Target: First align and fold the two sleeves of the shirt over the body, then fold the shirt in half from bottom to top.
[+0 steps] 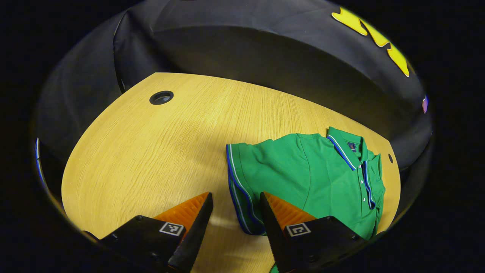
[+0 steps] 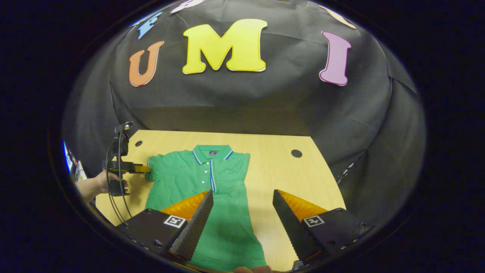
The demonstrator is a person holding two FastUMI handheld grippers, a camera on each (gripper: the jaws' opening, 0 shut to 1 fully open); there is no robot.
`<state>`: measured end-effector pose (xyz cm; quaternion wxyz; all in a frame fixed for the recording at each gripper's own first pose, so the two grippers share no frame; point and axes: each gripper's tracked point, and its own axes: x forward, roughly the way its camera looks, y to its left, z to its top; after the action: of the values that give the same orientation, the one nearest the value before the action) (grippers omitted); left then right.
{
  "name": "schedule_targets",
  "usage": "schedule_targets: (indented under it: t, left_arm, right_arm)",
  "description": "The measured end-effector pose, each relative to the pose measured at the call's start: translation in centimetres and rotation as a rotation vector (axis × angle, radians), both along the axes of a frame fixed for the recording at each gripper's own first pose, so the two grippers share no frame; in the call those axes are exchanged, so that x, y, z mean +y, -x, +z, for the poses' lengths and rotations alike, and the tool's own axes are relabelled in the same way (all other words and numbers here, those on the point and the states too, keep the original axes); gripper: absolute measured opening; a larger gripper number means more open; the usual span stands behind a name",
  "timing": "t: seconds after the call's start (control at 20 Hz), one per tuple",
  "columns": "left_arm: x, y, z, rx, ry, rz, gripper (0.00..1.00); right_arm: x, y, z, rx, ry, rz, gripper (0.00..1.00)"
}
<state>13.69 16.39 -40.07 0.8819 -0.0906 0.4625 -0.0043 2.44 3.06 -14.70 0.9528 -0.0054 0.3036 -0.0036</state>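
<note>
The green short-sleeved polo shirt with blue-and-white trim (image 2: 212,189) lay face up on the pale wooden table (image 2: 280,167). It looked light, soft and limp, best pinched at a sleeve's banded cuff (image 1: 237,182). The left gripper (image 1: 235,203) hung spread just before that cuff. The right gripper (image 2: 242,208) hovered spread over the body. The far sleeve seemed already folded in.
</note>
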Motion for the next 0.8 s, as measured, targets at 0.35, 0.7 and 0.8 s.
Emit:
schedule_targets:
  t: [0.35,0.7,0.8]
  left_arm:
    - [-2.5,0.3,-0.3,0.053,0.018,0.033,0.29]
    - [-3.1,0.4,0.4,0.065,0.006,0.018,0.07]
    - [-3.1,0.3,1.3,0.046,-0.004,0.013,0.06]
  right_arm:
    - [-0.4,-0.3,-0.3,0.001,-0.019,-0.005,0.97]
    - [-2.8,0.2,-0.5,-0.019,-0.029,-0.043,0.97]
    - [-3.4,0.3,-0.3,-0.032,-0.04,-0.048,0.97]
